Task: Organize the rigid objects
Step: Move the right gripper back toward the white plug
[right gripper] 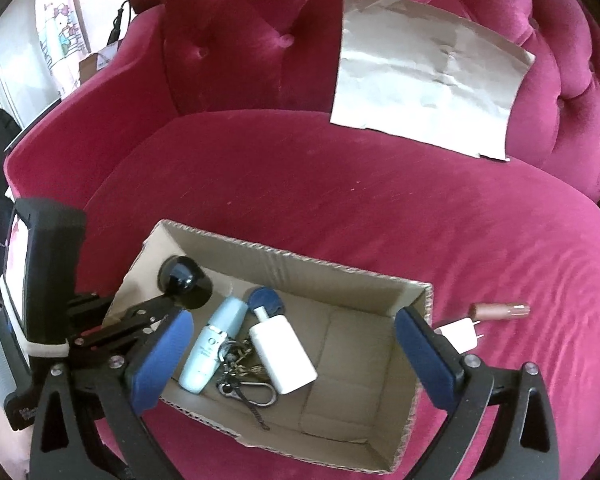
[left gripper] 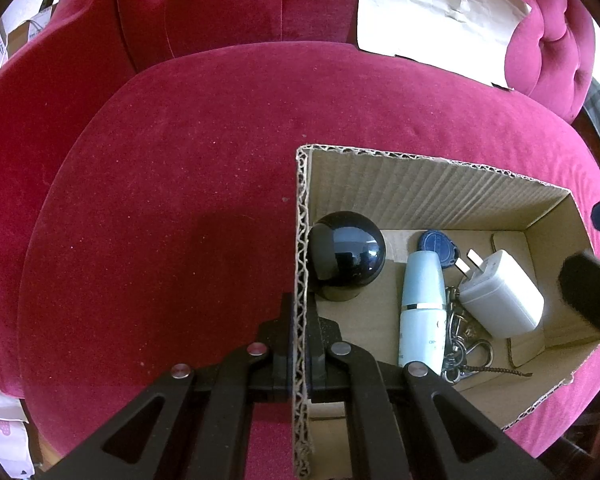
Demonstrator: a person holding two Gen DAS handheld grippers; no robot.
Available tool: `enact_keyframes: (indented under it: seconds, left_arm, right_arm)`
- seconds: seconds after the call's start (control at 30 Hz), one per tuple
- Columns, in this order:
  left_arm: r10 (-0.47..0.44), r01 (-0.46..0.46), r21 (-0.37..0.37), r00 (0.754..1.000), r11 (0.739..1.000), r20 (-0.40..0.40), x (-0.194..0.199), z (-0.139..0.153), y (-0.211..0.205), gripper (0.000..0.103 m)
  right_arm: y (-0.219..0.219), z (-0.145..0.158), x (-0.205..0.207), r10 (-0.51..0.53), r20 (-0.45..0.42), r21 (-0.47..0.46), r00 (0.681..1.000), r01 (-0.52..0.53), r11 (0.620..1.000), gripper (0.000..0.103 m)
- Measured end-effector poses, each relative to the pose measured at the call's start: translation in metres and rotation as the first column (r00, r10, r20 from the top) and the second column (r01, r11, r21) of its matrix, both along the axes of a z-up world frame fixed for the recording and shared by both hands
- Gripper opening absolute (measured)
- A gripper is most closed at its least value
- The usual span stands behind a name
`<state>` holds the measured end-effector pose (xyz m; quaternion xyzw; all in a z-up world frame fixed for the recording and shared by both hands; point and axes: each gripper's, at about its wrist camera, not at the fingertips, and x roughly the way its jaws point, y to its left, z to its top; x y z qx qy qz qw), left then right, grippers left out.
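The right gripper (right gripper: 292, 356) hangs over the cardboard box (right gripper: 340, 276) with its jaws spread wide and nothing between the blue pads (right gripper: 164, 356). The left gripper (left gripper: 300, 354) is pressed shut on the box's left wall, one finger inside and one outside, which steadies the box.

Two items lie outside the box on the red sofa cushion (right gripper: 300, 184), both on the right gripper's side. A second white charger (right gripper: 462, 334) rests just beyond the box's right wall, close to the right-hand pad, with its prongs pointing away from the box. A brown tube (right gripper: 500, 310) lies farther out, its long axis running roughly crosswise in the right wrist view. The right hand is the nearer one for both; the left is occupied.

Contents of the box: a black ball (left gripper: 346, 256) against the left wall, a pale blue bottle (left gripper: 422, 308), a blue tag (left gripper: 436, 246), a white charger (left gripper: 500, 300) and a bunch of keys (right gripper: 246, 380). The right half of the floor is bare.

Judgement: the next pick is probably the nearby charger. The box's right wall stands between the gripper and the charger, so the approach should clear that rim. A sheet of paper (right gripper: 424, 76) leans on the backrest, well apart.
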<state>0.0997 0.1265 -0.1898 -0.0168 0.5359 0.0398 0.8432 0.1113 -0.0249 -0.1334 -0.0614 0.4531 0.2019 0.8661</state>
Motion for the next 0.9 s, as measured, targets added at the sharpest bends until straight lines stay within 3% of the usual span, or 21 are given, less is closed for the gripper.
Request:
enact_keyframes:
  seconds: [0.47,0.9]
  left_arm:
    - [0.0,0.0,0.002,1.0,1.0,0.0,0.0,0.0,-0.001,0.003]
    - [0.0,0.0,0.003,1.0,1.0,-0.001,0.0,0.0,-0.001,0.003]
  right_arm:
    - [-0.058,0.017,0.017,-0.098,0.045,-0.006,0.994,0.098,0.995,0.103]
    - [-0.107,0.012,0.024,-0.164,0.07,-0.037,0.984,0.167,0.985,0.103]
